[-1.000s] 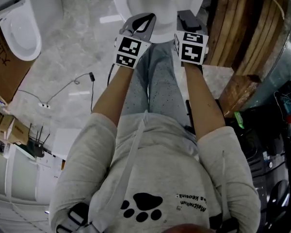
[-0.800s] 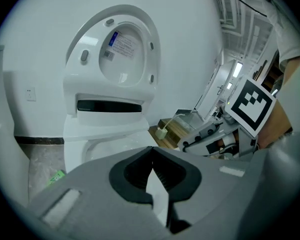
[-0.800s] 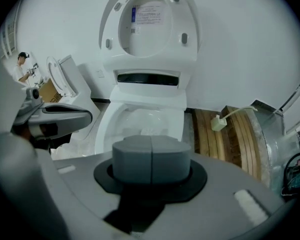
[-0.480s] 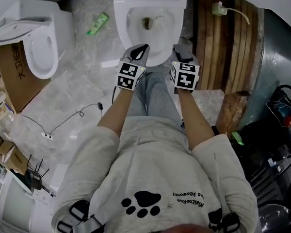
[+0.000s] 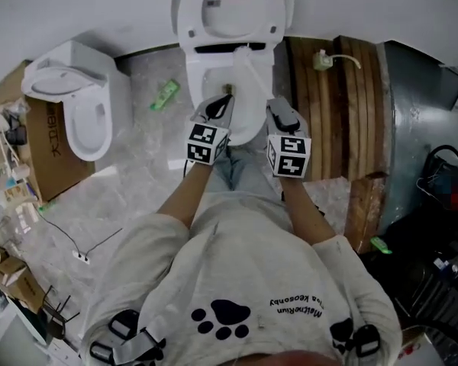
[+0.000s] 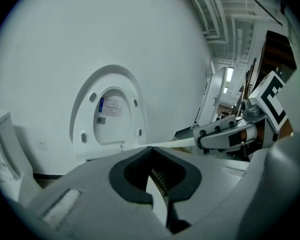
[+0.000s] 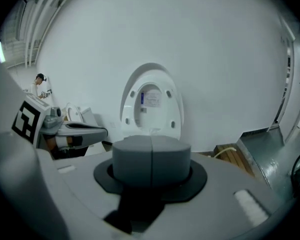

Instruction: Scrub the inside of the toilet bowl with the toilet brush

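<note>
The white toilet bowl stands ahead of me with its seat and lid raised; the lid also shows in both gripper views. A thin white brush handle slants from my right gripper across the bowl. That gripper is shut, apparently on the handle's end, and its own jaws hide the grip. Dark bristles show just beyond my left gripper. It is shut with its tips meeting over the bowl's front rim and holds nothing.
A second white toilet and a cardboard box stand to the left. A green packet and a cable lie on the marbled floor. Wooden planks and grey metal sheeting lie to the right.
The head view has lifted, so the whole toilet and its raised lid now show. Both grippers stay side by side at the bowl's front rim. The white handle now shows across the bowl.
</note>
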`<state>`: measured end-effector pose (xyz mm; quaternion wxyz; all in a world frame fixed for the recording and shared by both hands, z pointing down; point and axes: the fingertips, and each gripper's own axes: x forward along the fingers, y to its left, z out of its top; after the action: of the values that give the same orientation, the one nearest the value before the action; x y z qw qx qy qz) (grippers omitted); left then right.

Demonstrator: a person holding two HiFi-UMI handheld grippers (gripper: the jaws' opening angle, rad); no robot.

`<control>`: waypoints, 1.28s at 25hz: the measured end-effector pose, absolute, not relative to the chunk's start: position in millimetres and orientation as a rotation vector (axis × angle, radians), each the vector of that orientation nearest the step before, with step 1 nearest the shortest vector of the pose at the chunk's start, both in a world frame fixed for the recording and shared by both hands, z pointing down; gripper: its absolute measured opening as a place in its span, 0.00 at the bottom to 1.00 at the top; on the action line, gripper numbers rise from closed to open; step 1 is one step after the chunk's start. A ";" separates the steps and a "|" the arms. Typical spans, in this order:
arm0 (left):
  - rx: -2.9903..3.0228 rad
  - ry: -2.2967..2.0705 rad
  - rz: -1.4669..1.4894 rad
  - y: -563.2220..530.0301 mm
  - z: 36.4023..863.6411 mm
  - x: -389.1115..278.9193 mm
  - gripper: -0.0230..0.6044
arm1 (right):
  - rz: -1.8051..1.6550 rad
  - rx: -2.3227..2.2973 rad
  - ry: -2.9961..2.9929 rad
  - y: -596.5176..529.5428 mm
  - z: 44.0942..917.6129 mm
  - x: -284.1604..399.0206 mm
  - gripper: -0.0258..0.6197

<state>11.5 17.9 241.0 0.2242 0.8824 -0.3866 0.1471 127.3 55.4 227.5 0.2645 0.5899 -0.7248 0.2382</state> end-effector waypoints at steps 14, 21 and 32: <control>2.667 -1.523 0.061 -9.0 28.7 -18.7 0.03 | 0.090 1.847 -2.350 15.0 15.5 119.4 0.27; 2.727 -1.653 -0.018 10.8 -19.5 -26.5 0.03 | -0.072 1.845 -2.404 22.0 -23.0 116.3 0.27; 2.721 -1.682 -0.042 14.9 -27.9 -31.2 0.03 | -0.087 1.800 -2.432 25.4 -25.9 104.3 0.27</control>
<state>-31.2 14.9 -27.9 -0.0285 0.8502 -0.5255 -0.0130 104.3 25.4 -25.9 0.0574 0.5937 -0.8021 -0.0285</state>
